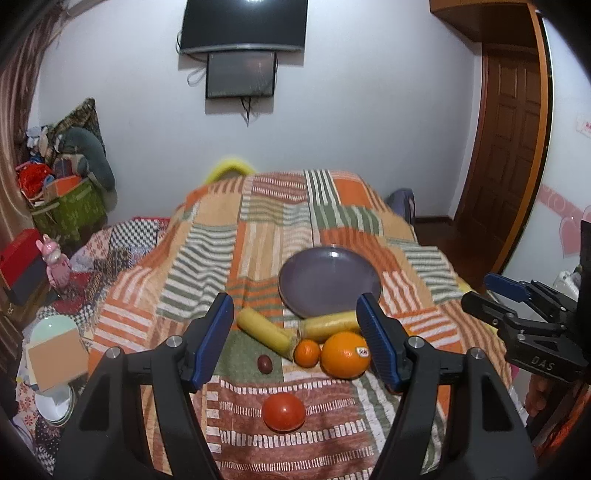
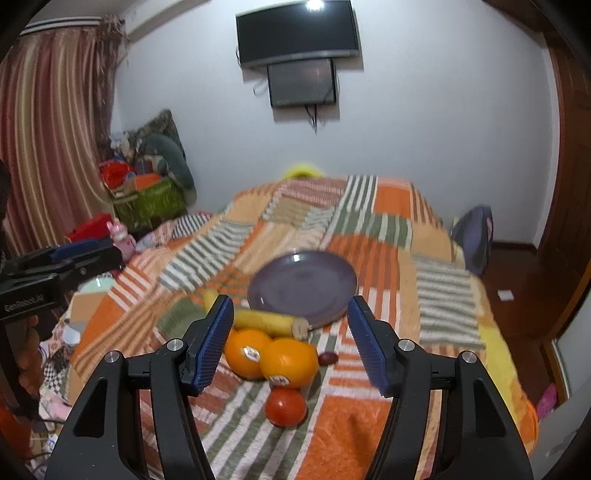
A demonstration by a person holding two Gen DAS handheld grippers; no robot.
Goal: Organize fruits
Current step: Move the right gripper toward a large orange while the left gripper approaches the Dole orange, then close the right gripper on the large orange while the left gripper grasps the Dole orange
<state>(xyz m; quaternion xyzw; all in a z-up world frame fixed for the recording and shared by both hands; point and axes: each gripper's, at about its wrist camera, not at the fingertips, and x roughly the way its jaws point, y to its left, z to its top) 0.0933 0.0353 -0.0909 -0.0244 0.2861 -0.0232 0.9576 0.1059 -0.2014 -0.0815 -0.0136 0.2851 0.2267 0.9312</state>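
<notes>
Both grippers sit closest to the lens, black frames, blue ribbed pads. Left gripper (image 1: 295, 339) has its jaws apart, nothing between the pads, hanging above the fruit. Right gripper (image 2: 290, 341) same: jaws apart, empty, above the fruit pile.

Bed (image 1: 332, 206) fills the middle of the room, covered by a patchwork quilt in orange, green and cream stripes. Wooden door (image 1: 513, 147) stands to its right; a dark TV (image 1: 243, 24) hangs on the white wall with a smaller screen (image 1: 241, 75) just below. Striped curtain (image 2: 48, 129) on the left side, cluttered green box (image 1: 70, 210) in that corner.

Purple plate (image 1: 328, 280) lies on the quilt, bare, beyond the fruit. Two yellow banana-like pieces (image 1: 264, 332) lie just in front of its near rim, one touching the rim in the right wrist view. Large orange (image 1: 345, 354) with a sticker sits beside a small orange (image 1: 307, 352), touching. Right wrist view shows two big stickered oranges (image 2: 288, 362) pressed together. Red tomato (image 1: 283, 411) lies nearest, apart from the group. Small dark plum-like fruit (image 1: 265, 363) sits left of the small orange.
</notes>
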